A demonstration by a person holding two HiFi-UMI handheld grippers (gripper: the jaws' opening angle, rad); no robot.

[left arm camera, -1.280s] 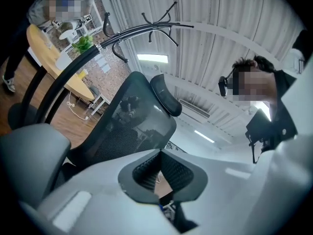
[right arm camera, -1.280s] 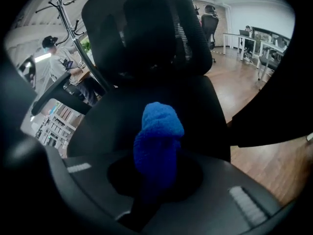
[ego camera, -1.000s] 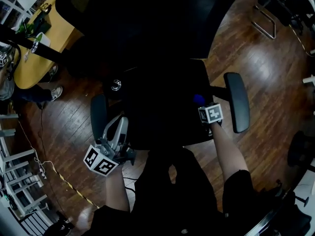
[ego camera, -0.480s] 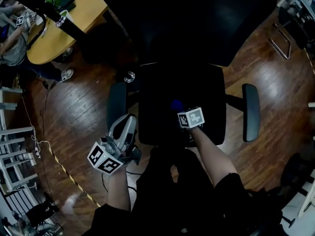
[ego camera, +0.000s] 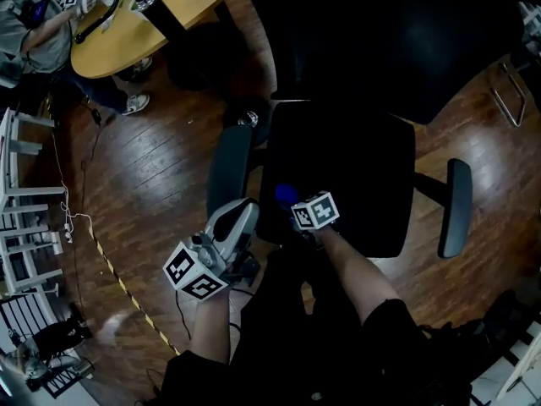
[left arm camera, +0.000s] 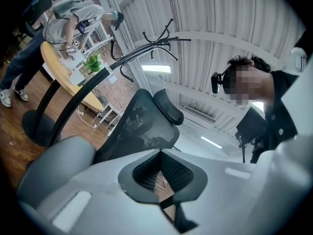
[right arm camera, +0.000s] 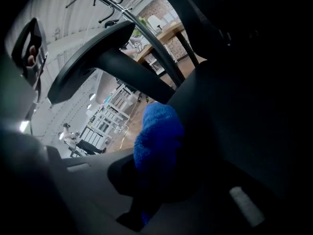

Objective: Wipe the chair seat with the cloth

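The black chair seat (ego camera: 347, 172) fills the middle of the head view, with a left armrest (ego camera: 230, 169) and a right armrest (ego camera: 459, 205). My right gripper (ego camera: 297, 205) is shut on a blue cloth (ego camera: 285, 194), which presses on the seat near its front left edge. In the right gripper view the blue cloth (right arm camera: 157, 136) sticks out of the right gripper (right arm camera: 155, 168) against the dark seat (right arm camera: 244, 121), under the left armrest (right arm camera: 93, 62). My left gripper (ego camera: 241, 222) hangs just off the seat's front left corner; the left gripper (left arm camera: 160, 173) looks shut and empty and points up at the backrest (left arm camera: 142, 126).
The tall black backrest (ego camera: 380, 32) rises behind the seat. A round wooden table (ego camera: 152, 19) with a person (ego camera: 34, 24) at it stands at the far left. A coat rack (left arm camera: 146, 35) stands beside the chair. White racks (ego camera: 21, 159) and a cable (ego camera: 93, 235) lie left on the wooden floor.
My right gripper has carried the blue cloth across the seat's front from the right side to the left edge. The left gripper has stayed by the left armrest.
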